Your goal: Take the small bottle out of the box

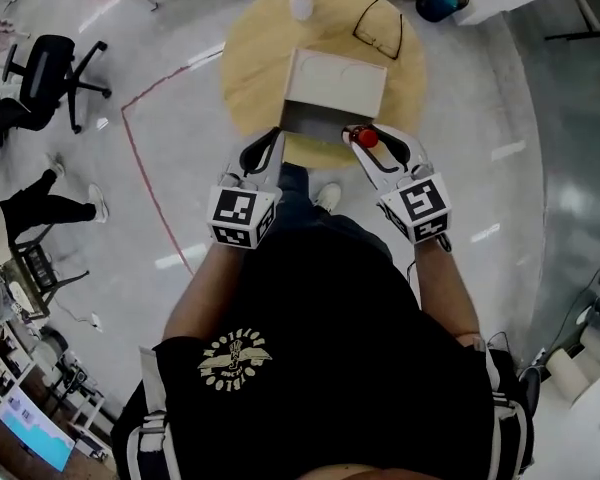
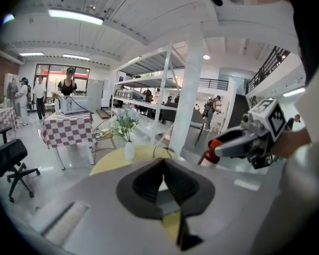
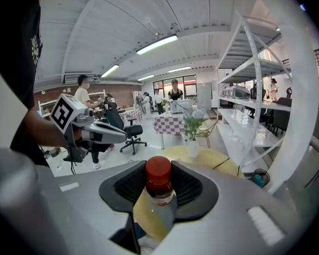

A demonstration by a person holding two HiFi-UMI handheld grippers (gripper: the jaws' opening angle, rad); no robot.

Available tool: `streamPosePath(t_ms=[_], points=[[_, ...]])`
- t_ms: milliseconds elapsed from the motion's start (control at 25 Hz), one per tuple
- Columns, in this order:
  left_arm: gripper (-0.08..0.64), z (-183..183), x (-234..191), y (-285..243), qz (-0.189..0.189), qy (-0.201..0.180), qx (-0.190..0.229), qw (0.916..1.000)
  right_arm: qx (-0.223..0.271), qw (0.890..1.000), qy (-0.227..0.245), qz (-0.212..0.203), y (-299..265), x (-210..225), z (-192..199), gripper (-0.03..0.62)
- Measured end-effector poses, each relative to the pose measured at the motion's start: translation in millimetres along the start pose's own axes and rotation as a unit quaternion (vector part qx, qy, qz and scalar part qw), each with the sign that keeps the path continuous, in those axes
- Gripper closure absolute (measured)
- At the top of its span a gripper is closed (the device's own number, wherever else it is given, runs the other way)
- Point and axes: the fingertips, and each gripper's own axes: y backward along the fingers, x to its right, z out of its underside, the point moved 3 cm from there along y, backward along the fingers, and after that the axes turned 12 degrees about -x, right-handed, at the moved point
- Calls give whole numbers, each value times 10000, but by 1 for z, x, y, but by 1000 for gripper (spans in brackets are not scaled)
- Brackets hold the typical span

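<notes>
The small bottle (image 1: 367, 138) has a red cap and a clear body with a yellowish label; my right gripper (image 1: 363, 132) is shut on it just off the near right corner of the box (image 1: 332, 86). In the right gripper view the bottle (image 3: 158, 180) stands upright between the pads, cap on top. The pale cardboard box sits on the round wooden table (image 1: 250, 58). My left gripper (image 1: 268, 140) hovers at the box's near left corner. In the left gripper view its jaws (image 2: 164, 178) meet with nothing between them, and the right gripper (image 2: 226, 145) shows to its right.
A white vase with a plant (image 1: 300, 3) and a black cable loop (image 1: 380, 28) are on the table's far side. A black office chair (image 1: 45, 73) and a person's legs (image 1: 45, 208) are at the left. A blue bin (image 1: 438, 0) stands beyond the table.
</notes>
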Motion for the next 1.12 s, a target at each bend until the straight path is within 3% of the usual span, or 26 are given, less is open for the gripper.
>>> streamPosePath(t_ms=[280,480,880,1120], points=[[560,19,-21,-58,208,169,-379,9989,-475,9986,-248,22,-68,12,43,437],[560,34,-31,-89,472,225,-699,9962,-856,9946,-525,275,-104,24,69,437],[560,50,-46,-140,987,84,-1015,9899,-1057,9875,-975,651,-155,44,107,437],[560,62,-56,-149,972,61,-1109,9890,-1104,9844,-1066,862,-175,47,130,437]])
